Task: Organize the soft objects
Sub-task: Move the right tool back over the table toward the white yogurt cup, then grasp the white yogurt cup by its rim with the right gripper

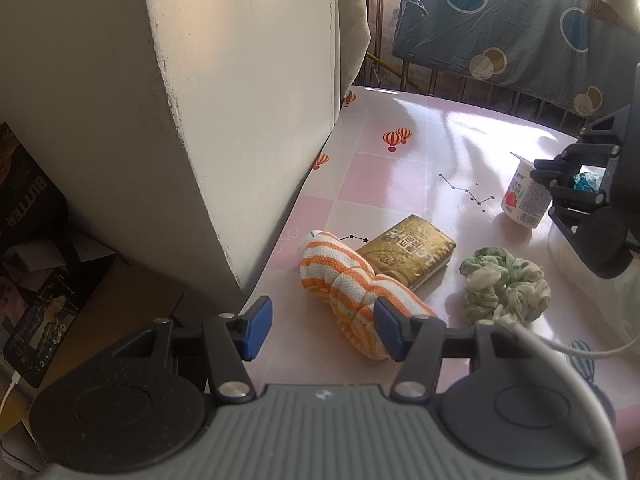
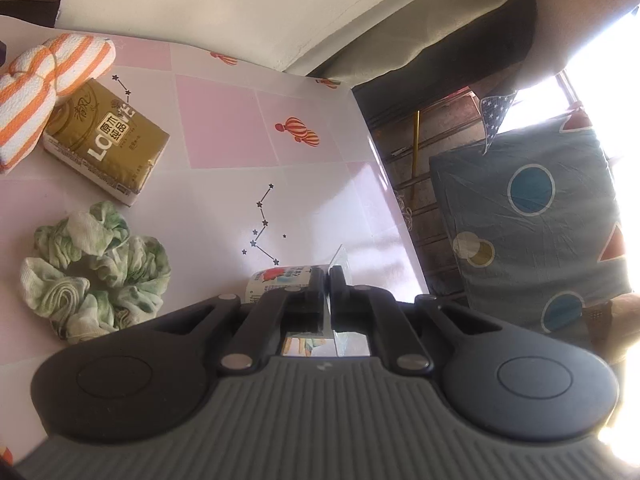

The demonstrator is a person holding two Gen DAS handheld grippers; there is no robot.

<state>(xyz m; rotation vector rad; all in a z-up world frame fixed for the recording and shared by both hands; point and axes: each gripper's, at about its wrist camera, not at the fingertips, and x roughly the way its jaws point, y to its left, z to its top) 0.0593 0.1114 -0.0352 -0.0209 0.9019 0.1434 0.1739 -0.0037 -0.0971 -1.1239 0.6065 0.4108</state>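
Left gripper [image 1: 323, 328]: jaws part open, empty, above striped cloth [image 1: 352, 280]. Right gripper [image 2: 329, 280]: fingers closed at yogurt cup [image 2: 276, 280] rim. Table [image 2: 224, 128]: tissue pack [image 2: 108, 140], green scrunchie [image 2: 96, 272].

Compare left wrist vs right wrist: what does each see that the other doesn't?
Left wrist only: its own left gripper, jaws apart; a dark poster beside the table.
Right wrist only: right gripper up close, shut.
Both: striped cloth, gold tissue pack, green scrunchie, yogurt cup, pink table, patterned sheet.
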